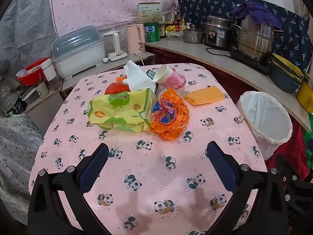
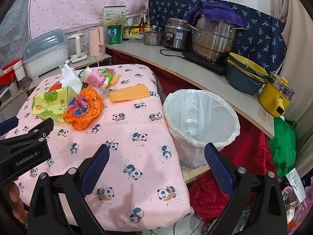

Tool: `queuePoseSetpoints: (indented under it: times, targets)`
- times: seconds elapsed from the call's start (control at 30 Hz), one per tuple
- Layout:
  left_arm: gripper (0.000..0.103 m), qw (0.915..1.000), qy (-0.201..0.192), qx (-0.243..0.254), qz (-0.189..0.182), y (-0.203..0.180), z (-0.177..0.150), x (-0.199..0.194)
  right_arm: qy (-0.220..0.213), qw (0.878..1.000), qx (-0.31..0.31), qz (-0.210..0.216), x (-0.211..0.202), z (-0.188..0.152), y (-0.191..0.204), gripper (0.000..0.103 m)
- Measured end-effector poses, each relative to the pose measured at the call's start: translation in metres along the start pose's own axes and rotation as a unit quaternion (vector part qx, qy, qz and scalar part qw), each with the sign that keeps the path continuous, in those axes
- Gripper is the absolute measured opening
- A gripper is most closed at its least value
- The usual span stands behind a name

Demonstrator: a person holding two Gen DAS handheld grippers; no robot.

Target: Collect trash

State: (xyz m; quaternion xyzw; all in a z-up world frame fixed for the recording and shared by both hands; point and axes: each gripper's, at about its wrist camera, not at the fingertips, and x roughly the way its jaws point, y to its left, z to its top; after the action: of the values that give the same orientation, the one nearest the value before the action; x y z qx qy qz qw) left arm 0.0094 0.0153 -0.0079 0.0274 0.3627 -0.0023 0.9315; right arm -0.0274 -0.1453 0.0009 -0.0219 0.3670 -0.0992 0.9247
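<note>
A: Starting with the tools: left gripper (image 1: 158,145) spread wide, holding nothing, hovering over the table (image 1: 146,176), left of the bin (image 1: 260,143). Right gripper (image 2: 156,146) likewise wide and bare, closer to the bin, straddling the table edge.

B: And the trash?

A: Heaped on the table, all left of the bin and well apart from it. Farthest from the bin, the green bag (image 1: 117,111). Touching it on the bin side, the orange wrapper (image 1: 169,113). Behind both, the tissue (image 1: 137,76) and the cup (image 1: 172,78). Nearest the bin, the yellow cloth (image 1: 205,95).

B: Pointing which way?

A: Green bag lying flat, long axis running across toward the bin, seemingly open at the bin-side end. Cup tipped on its side, mouth turned away from the bin, base toward it. Cloth flat, long axis also toward the bin.

B: Likely trouble?

A: Probably a slip first: slick, crinkly film, easily lost from the pads short of the bin. Risk of spilling through the bag's open end if lifted by the far end. Pieces piled in contact, so a chance of dragging neighbours along or nudging the cup into a roll. Cloth possibly not trash; cannot tell. Light-looking bin too, easily tipped by a knock on the rim.
</note>
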Motion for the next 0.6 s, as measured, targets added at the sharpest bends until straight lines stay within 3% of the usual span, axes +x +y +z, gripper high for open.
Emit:
queuePoseSetpoints:
  times: [0.6]
  targets:
    - [0.096, 0.9999, 0.005, -0.008, 0.009, 0.005, -0.0043, 0.0027, -0.012, 1.0, -0.001, -0.01, -0.0053, 0.0002, 0.0012, 0.094]
